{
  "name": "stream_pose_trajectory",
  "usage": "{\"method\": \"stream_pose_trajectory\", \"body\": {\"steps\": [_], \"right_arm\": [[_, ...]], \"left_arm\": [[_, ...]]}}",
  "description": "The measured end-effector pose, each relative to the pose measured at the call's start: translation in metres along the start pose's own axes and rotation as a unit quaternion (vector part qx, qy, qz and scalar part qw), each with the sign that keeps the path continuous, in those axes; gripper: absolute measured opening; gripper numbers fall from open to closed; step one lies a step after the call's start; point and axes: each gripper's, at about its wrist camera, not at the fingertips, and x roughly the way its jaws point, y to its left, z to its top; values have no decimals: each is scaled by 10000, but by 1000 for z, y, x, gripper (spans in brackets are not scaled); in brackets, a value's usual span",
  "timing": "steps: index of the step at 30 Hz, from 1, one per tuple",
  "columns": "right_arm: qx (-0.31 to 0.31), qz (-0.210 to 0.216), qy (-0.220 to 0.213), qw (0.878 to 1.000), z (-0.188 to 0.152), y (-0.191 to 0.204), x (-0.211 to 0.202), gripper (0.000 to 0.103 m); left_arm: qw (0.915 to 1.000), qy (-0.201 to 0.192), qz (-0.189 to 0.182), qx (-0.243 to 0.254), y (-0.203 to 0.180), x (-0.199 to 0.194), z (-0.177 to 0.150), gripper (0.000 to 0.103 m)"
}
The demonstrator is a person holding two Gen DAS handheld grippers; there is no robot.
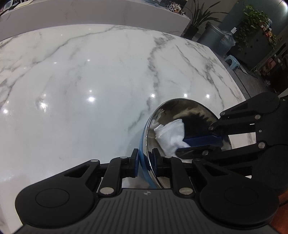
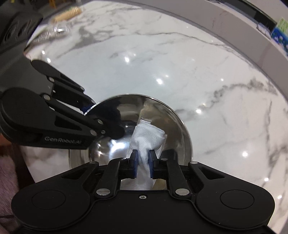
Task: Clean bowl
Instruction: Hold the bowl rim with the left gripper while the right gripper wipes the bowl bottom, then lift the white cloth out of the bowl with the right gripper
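Note:
A shiny steel bowl point(image 1: 181, 111) with a blue outer wall is tilted on the white marble counter point(image 1: 90, 72). My left gripper point(image 1: 145, 162) is shut on the bowl's near rim, one pad outside and one inside. In the right wrist view the bowl point(image 2: 115, 144) fills the centre. My right gripper point(image 2: 143, 162) is shut on a folded white cloth point(image 2: 147, 136) and presses it against the bowl's inner wall. The cloth point(image 1: 171, 136) and the right gripper point(image 1: 181, 146) also show in the left wrist view, inside the bowl. The left gripper point(image 2: 86, 110) shows at the bowl's left rim.
The counter's right edge point(image 1: 239, 86) drops to a floor with a grey bin point(image 1: 214, 36), a small blue stool point(image 1: 232, 60) and potted plants point(image 1: 255, 21). A raised white ledge point(image 1: 90, 12) runs along the far side. A clear wrapped item point(image 2: 59, 23) lies at the far left.

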Motion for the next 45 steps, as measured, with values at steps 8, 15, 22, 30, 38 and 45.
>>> {"method": "stream_pose_trajectory", "body": {"steps": [8, 15, 22, 30, 38, 45], "right_arm": [[-47, -72, -348, 9994, 1, 6, 3, 10], [-460, -691, -184, 9964, -1, 14, -1, 9], [32, -870, -851, 9926, -21, 4, -36, 8], [1001, -747, -1875, 9743, -48, -18, -91, 8], [1633, -1026, -2370, 9522, -79, -55, -136, 8], [1523, -1704, -1970, 9534, -100, -70, -124, 8]], "left_arm": [[10000, -3, 9, 40, 3, 0, 0, 14], [10000, -10, 19, 45, 0, -1, -1, 14], [9999, -45, 73, 60, -3, -2, -2, 14], [9999, -104, 124, -3, -4, -2, -5, 16], [9994, -279, 206, -26, -5, -5, -7, 16], [9988, -413, 238, -87, -4, -6, -7, 16]]}}
